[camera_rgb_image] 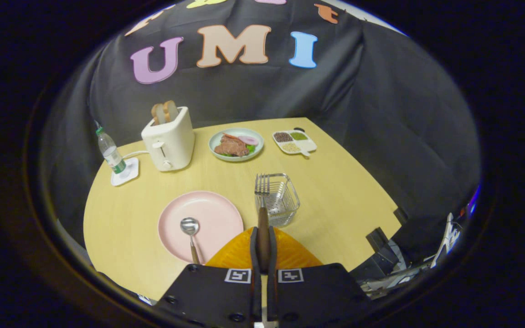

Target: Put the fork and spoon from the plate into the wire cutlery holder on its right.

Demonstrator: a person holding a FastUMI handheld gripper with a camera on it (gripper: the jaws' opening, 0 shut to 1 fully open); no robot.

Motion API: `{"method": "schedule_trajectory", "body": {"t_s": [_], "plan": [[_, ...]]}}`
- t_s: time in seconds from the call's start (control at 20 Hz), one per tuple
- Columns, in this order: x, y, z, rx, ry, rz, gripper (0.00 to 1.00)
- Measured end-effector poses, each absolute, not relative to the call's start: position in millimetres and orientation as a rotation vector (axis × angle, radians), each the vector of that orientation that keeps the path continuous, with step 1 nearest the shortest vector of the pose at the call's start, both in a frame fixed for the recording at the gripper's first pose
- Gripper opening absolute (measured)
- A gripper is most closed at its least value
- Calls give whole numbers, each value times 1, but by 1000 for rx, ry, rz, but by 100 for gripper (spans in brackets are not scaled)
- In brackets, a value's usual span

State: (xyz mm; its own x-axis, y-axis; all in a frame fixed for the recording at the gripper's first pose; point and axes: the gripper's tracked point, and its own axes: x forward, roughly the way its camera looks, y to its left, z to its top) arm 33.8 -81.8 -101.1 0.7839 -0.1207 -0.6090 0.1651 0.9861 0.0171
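The hand-held gripper (263,246) has its two fingers pressed together on the dark handle of the fork (262,200), which stands out ahead of them with the tines pointing away. The tines lie over the near left rim of the wire cutlery holder (285,200); whether they touch the wire or hang above it is hard to tell from this angle. The holder sits just right of the pink plate (212,214), with a narrow strip of bare table (335,196) between them. The spoon (191,234) lies on the plate's near left part, bowl away, handle toward the plate's near edge.

Beyond the holder is open tabletop up to a plate of food (236,144) and a divided dish (294,142) near the far edge. A toaster (169,140) and a water bottle (110,154) stand far left. Right of the holder the table is bare to its edge.
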Motion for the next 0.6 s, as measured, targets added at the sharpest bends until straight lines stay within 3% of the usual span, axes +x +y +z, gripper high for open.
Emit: {"method": "schedule_trajectory", "body": {"t_s": [0.6], "plan": [[77,-107,-130,76,894,-116,8]]}}
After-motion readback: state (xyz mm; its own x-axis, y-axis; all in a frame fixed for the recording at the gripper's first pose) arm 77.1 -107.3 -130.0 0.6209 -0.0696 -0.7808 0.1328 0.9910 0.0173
